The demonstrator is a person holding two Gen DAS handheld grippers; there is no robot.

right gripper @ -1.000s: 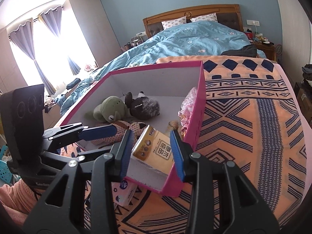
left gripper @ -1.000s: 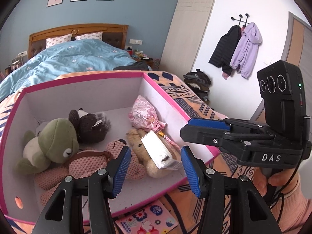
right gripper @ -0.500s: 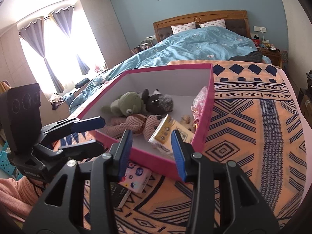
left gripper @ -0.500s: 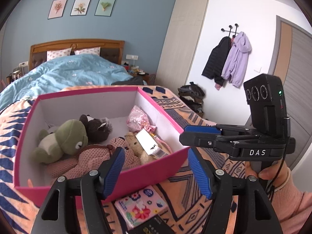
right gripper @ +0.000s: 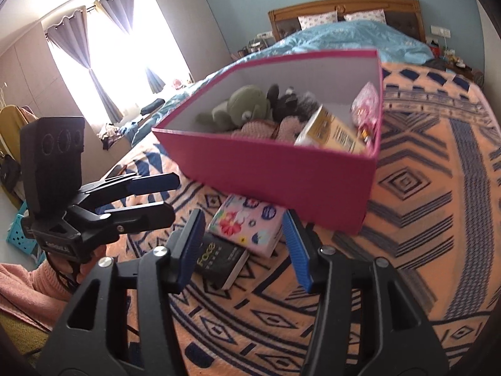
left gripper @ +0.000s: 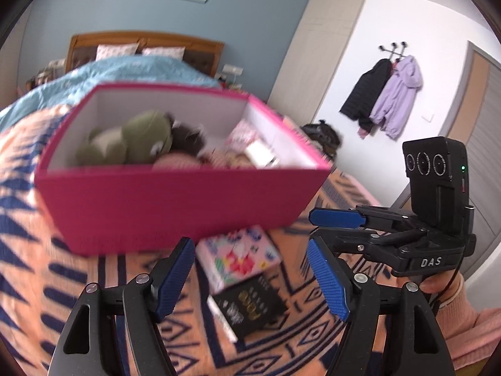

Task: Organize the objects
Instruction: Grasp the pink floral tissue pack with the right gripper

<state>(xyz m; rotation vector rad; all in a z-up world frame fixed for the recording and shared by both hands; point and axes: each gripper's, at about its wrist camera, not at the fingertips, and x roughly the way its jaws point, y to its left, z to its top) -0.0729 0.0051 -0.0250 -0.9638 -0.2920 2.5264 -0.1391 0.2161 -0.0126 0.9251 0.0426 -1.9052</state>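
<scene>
A pink box (left gripper: 175, 206) (right gripper: 281, 175) stands on the patterned blanket. It holds a green frog plush (left gripper: 137, 138) (right gripper: 247, 106), other plush toys and a yellow tissue pack (right gripper: 332, 131) leaning at its right end. In front of the box lie a pink floral pack (left gripper: 238, 253) (right gripper: 247, 225) and a black pack (left gripper: 250, 307) (right gripper: 219, 257). My left gripper (left gripper: 249, 245) (right gripper: 170, 197) hovers over these two packs, its jaws opening and empty. My right gripper (right gripper: 243, 216) (left gripper: 313, 225) hangs close beside it over the same packs, jaws opening, touching nothing.
The orange and navy blanket (right gripper: 422, 219) stretches to the right of the box. Behind is a bed with a blue quilt (right gripper: 350, 34). Coats (left gripper: 388, 94) hang on the right wall. A turquoise basket (right gripper: 18, 235) sits on the floor at left.
My right gripper let go of the yellow tissue pack, which now lies in the box. Both grippers drew back from the box and lower over the packs, jaws widening.
</scene>
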